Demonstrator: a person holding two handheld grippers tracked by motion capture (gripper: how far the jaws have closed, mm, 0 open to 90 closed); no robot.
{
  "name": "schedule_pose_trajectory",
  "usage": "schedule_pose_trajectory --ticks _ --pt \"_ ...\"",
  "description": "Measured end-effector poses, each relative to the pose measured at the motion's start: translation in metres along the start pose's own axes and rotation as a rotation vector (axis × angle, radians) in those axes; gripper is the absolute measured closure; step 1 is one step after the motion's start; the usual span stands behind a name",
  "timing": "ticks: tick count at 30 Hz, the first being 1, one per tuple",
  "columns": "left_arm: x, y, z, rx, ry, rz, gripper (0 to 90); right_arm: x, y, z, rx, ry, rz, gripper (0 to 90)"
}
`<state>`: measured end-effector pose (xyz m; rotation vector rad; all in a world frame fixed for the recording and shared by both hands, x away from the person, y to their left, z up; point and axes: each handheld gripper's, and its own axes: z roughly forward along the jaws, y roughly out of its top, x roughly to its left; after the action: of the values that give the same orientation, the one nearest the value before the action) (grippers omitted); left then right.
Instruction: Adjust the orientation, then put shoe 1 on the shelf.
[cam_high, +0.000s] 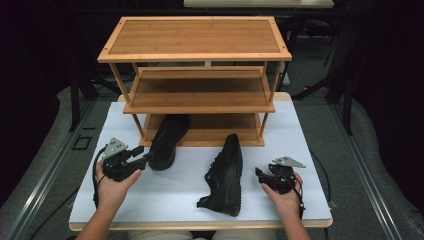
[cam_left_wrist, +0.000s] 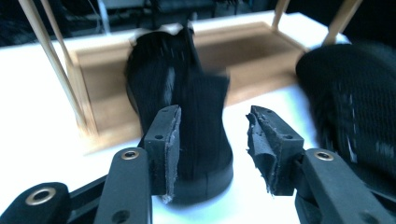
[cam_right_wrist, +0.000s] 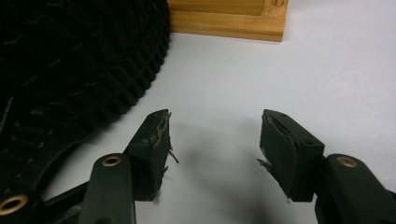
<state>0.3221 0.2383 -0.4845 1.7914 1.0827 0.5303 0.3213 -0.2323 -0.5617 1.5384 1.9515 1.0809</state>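
Observation:
One black shoe (cam_high: 167, 137) stands with its toe on the bottom shelf (cam_high: 220, 127) of a bamboo rack (cam_high: 195, 37) and its heel out on the white table (cam_high: 165, 195). My left gripper (cam_high: 143, 158) is open just behind that heel. In the left gripper view the heel (cam_left_wrist: 187, 98) sits right ahead of the left gripper (cam_left_wrist: 212, 140), and the pads do not touch it. A second black shoe (cam_high: 227, 175) lies on its side mid-table. My right gripper (cam_high: 259, 173) rests open to its right. The right gripper (cam_right_wrist: 212, 140) has bare table between its pads, with the shoe's sole (cam_right_wrist: 70, 60) beside it.
The rack has three shelves; the top and middle ones carry nothing. Its thin legs (cam_left_wrist: 60, 70) and bottom frame (cam_right_wrist: 229, 23) stand close to both grippers. The second shoe (cam_left_wrist: 355, 102) lies to the right of the left gripper. The table's front edge runs near the person's forearms.

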Motion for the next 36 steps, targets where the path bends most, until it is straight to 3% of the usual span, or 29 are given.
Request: schedule_pose_trajectory --ticks 4,7,10,13,16,18,23,28,36 --pt "0.000 -0.015 0.010 0.066 -0.016 0.032 55.6 0.000 0.000 0.001 0.003 0.003 0.006 42.3" --pt "-0.001 -0.018 0.021 0.084 -0.011 0.016 55.6 0.000 0.000 0.001 0.002 -0.001 0.000 42.3" --pt "-0.003 -0.020 0.026 0.091 0.009 0.046 55.7 -0.001 -0.001 0.001 0.009 -0.001 0.006 42.3" --pt "-0.003 -0.022 0.028 0.090 0.014 0.062 55.6 -0.002 -0.002 0.002 0.012 -0.005 0.004 42.3" --pt "0.000 -0.023 0.031 0.080 0.029 0.044 56.8 -0.003 -0.003 0.001 0.011 0.001 0.010 42.3" --pt "0.002 -0.021 0.033 0.075 0.022 0.028 60.7 -0.003 -0.003 0.001 0.012 0.005 0.012 42.4" --pt "0.000 -0.014 0.041 0.075 0.045 0.046 65.0 -0.001 -0.003 -0.001 0.000 -0.001 0.014 42.4" --pt "-0.001 -0.006 0.050 0.061 0.038 0.049 66.6 0.000 -0.002 -0.002 -0.002 0.002 0.005 42.4" --pt "0.000 0.008 0.065 0.015 0.018 -0.016 71.4 0.001 -0.002 -0.004 -0.010 0.006 0.001 42.4"
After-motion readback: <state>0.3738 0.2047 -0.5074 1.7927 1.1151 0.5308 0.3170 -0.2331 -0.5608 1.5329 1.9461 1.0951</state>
